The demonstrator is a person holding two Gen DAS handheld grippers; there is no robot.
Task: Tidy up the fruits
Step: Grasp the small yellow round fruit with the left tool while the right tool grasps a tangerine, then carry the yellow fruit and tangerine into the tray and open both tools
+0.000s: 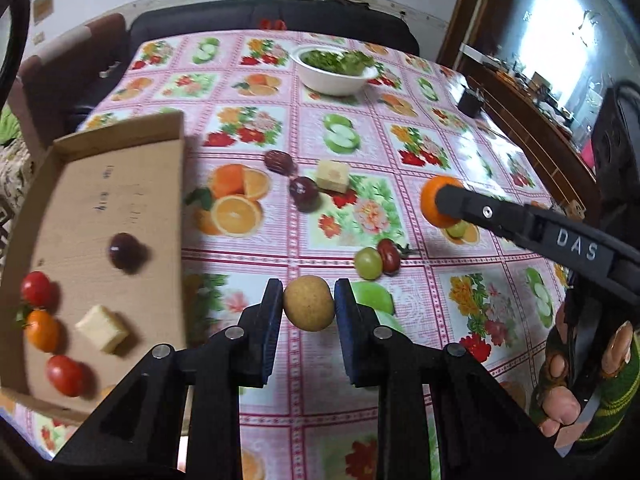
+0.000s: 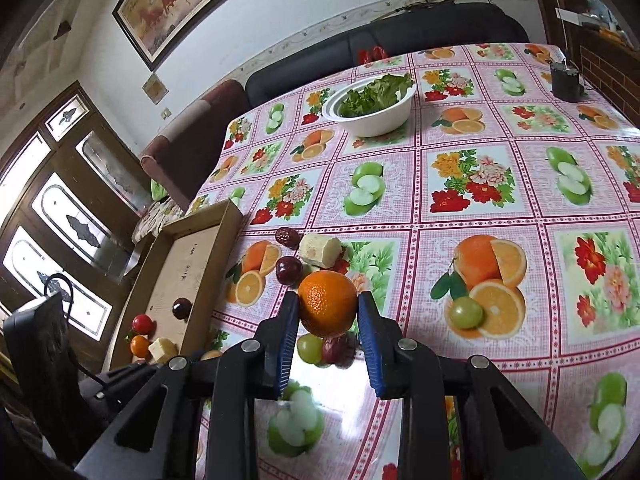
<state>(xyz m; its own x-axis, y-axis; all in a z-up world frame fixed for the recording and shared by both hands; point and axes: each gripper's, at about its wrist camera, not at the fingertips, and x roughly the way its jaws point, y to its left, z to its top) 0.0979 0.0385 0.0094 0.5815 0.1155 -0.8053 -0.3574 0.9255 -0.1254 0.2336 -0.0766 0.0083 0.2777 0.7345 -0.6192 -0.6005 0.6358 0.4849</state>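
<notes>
Since the cardboard tray (image 1: 120, 200) at left collects sorted fruit, the left tongs (image 1: 309, 308) clamp a tan round fruit (image 1: 309, 303) while the right tongs (image 2: 328, 312) clamp an orange (image 2: 327, 303), both seemingly lifted clear of the table (image 2: 520, 152).

Both wrist views look down, sharing the tablecloth (image 1: 400, 140).

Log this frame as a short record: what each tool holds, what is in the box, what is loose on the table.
left tool: shut on tan round fruit
right tool: shut on orange
cardboard box: dark grape, two red tomatoes, orange tomato, pale cube
loose on tablecloth: green grape, red tomato beside it, date, dark plum, pale block
white bowl: leafy greens, at far end
status: both fruits held clear of the table, not yet in box
</notes>
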